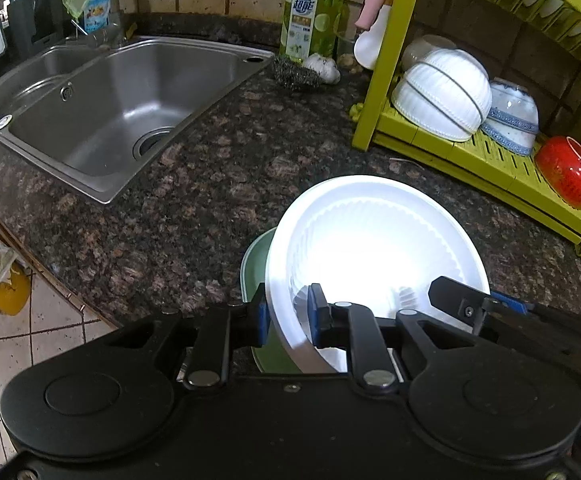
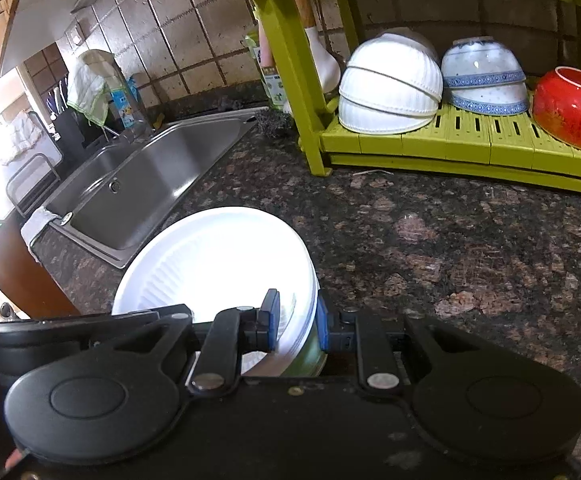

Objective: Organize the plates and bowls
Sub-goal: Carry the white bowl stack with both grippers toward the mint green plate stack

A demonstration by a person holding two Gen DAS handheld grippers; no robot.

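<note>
Both tongs hold the same stack at the front edge of the table: a white plate (image 1: 374, 248) lying on a green plate (image 1: 256, 264), of which only a thin crescent shows. The left tongs (image 1: 288, 316) pinch the left rim of the stack, one blue pad (image 1: 317, 312) inside the white plate and the other under the green one. The right tongs (image 2: 296, 320) pinch the opposite rim in the same way, with both plates between the pads.

The plates look hard and glazed, so I judge them stiff, rather heavy together, slippery, and easy to break if they fall on the stone table (image 1: 194, 184). The rim is the good place to hold, and two grips on opposite sides keep the stack level. If one side loosens, I think the white plate could slide over the green one.

The green rack (image 2: 442, 136) stands at the back right corner. Its lower shelf carries white bowls (image 2: 390, 88), blue-patterned bowls (image 2: 484, 76) and a red bowl (image 2: 570, 108), all turned down. The sink (image 1: 122, 100) is at the back left, well apart from the plates.
</note>
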